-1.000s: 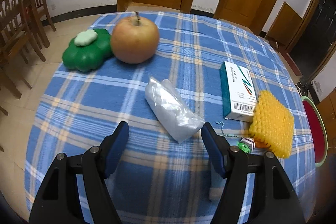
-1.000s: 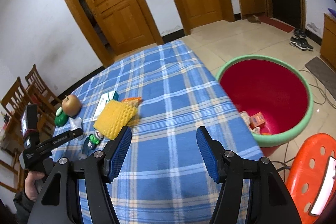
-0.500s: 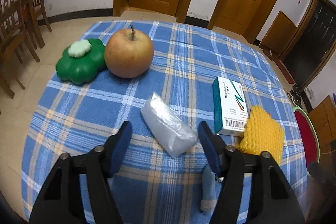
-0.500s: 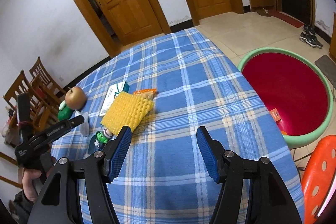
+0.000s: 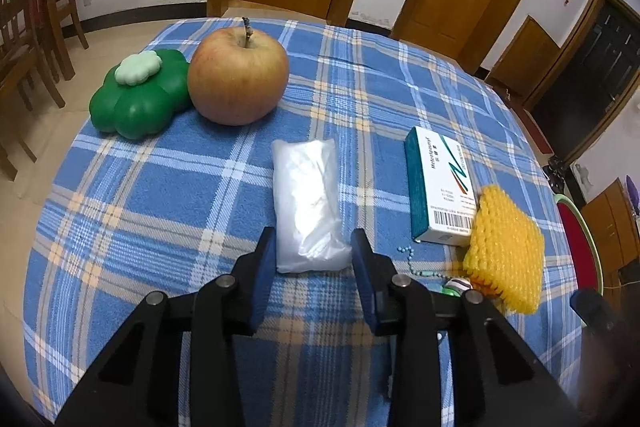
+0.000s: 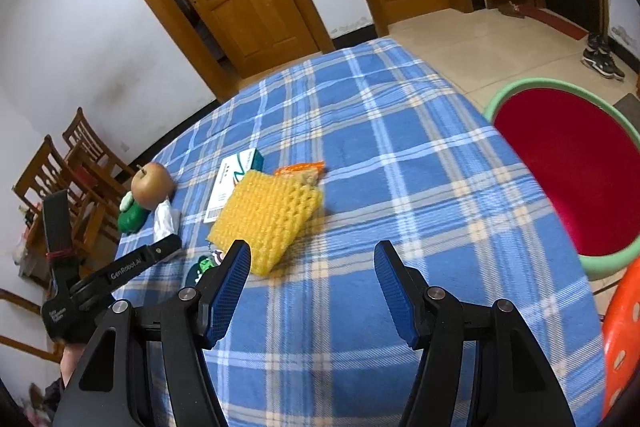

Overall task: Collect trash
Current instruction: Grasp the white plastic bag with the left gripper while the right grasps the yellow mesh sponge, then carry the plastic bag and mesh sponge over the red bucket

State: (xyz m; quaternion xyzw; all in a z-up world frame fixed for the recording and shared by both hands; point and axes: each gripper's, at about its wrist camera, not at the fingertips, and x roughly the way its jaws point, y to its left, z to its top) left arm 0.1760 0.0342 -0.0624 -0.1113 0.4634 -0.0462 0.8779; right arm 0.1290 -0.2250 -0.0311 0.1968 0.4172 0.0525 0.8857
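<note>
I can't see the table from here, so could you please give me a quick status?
Left tool straddling the plastic bag, fingers close on both sides, grip unconfirmed. Right tool open, empty, over the tablecloth. Nothing in the way.

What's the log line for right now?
left gripper: closing around plastic bag, grip unconfirmed | right gripper: open, empty, above table | red basin: beside table

On the arm of my left gripper (image 6: 168, 249) I read "GenRobot.AI". The white and teal box (image 5: 440, 187) carries a barcode and small print, blurred beyond reading from my left wrist view.
</note>
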